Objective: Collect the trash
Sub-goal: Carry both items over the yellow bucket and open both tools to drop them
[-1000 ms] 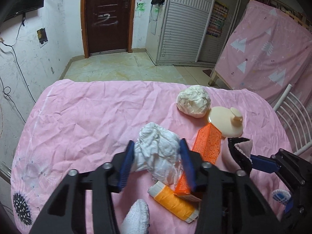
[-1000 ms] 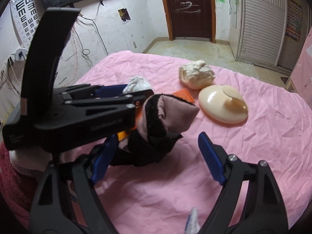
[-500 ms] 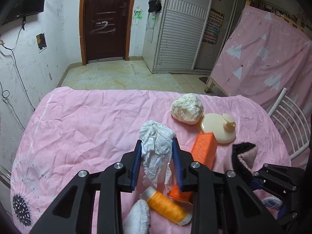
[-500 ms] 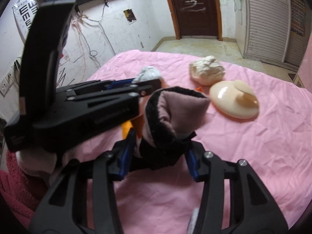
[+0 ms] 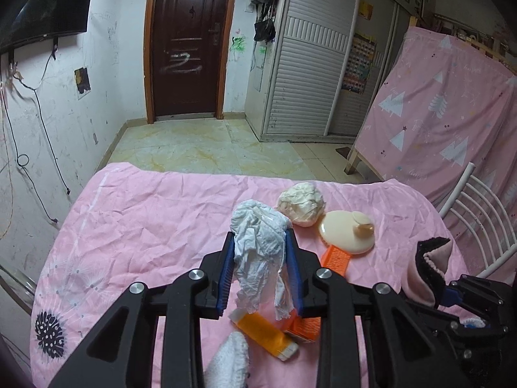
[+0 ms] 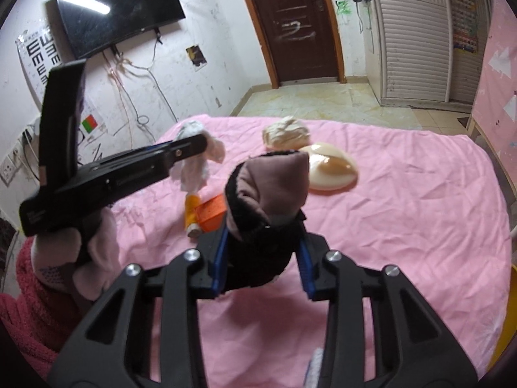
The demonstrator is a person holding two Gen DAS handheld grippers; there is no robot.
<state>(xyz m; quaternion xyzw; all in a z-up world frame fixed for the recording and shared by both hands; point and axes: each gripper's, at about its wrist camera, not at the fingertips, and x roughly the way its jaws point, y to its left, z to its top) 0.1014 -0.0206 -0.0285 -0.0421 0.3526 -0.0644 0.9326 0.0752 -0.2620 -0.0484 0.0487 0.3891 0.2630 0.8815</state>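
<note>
My left gripper (image 5: 259, 236) is shut on a crumpled white tissue (image 5: 255, 223) and holds it above the pink sheet (image 5: 145, 220); its tail hangs down between the blue pads. My right gripper (image 6: 262, 238) has a black-and-pink sock (image 6: 268, 187) between its pads. Its jaws are closing and press on the sock's dark lower part. In the left wrist view the sock (image 5: 428, 268) sticks up at the right. In the right wrist view the left gripper (image 6: 190, 144) reaches in from the left with the tissue (image 6: 194, 165).
On the sheet lie a cream paper ball (image 5: 301, 203), a cream round lid (image 5: 347, 232), an orange box (image 5: 336, 255) and an orange tube (image 5: 265, 326). A white chair (image 5: 478, 213) stands at the right edge. A yellow rim (image 6: 507, 323) shows at far right.
The left jaws closed on the tissue and lifted it off the sheet. The right jaws went from wide open to pressing on the sock, which has risen too.
</note>
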